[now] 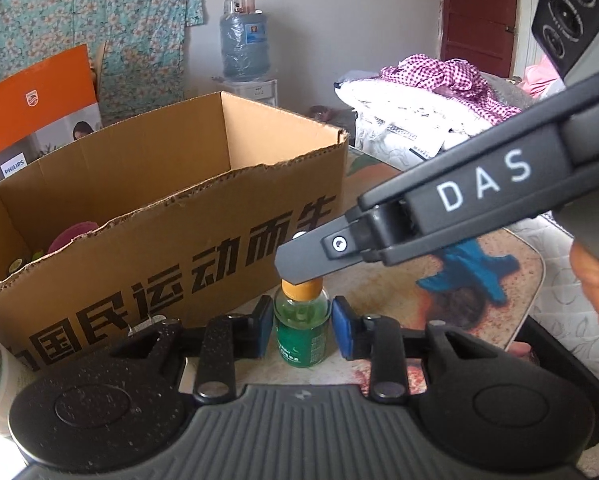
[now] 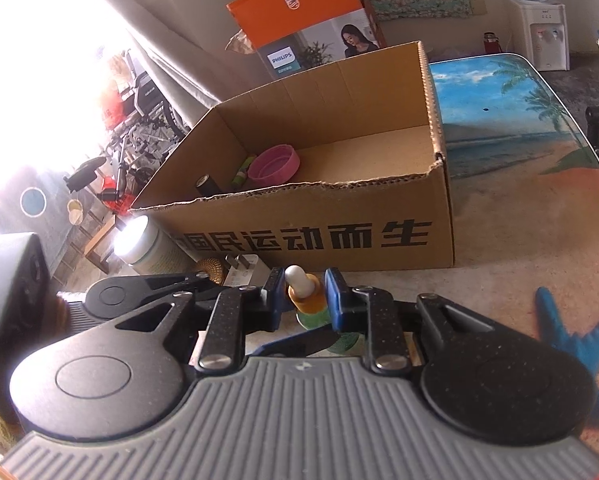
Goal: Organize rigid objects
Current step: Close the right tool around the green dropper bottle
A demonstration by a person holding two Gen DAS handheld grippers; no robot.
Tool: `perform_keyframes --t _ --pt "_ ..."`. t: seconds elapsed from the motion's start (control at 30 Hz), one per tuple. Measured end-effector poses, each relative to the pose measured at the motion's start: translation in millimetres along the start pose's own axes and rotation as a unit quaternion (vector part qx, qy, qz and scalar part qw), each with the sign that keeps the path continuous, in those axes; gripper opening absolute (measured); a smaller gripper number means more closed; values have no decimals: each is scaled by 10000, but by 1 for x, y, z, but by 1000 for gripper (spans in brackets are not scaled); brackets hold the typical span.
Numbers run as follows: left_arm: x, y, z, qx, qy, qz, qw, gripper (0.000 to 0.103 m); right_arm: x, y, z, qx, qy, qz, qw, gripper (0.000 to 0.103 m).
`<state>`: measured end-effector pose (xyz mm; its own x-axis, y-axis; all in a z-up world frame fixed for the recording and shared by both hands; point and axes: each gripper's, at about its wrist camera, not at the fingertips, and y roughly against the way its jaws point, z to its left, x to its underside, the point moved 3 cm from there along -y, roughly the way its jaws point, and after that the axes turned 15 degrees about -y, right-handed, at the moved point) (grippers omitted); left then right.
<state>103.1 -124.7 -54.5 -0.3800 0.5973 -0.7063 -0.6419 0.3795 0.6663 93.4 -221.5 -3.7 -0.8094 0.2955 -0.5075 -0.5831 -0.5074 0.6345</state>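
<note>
My left gripper (image 1: 302, 330) brackets the green dropper bottle (image 1: 302, 326), upright on the table (image 1: 383, 300) just before the cardboard box (image 1: 147, 216); its pads stand slightly clear. My right gripper (image 2: 304, 298) pinches the orange cap (image 2: 304, 299).

Green bottle (image 1: 301, 330), orange cap (image 1: 302, 289), white dropper tip (image 2: 295, 272). Blue pads (image 1: 341, 332) on black claw. Brown box (image 1: 171, 216), black lettering. Pink lid (image 2: 274, 164) inside. Beach-print surface (image 2: 511, 120).
</note>
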Motion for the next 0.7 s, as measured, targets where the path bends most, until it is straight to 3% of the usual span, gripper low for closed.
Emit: perform_keyframes --t 0.7 --pt "-2 -14 -1 112 74 11 9999 33 4 -12 5 229 307 95 9992 22"
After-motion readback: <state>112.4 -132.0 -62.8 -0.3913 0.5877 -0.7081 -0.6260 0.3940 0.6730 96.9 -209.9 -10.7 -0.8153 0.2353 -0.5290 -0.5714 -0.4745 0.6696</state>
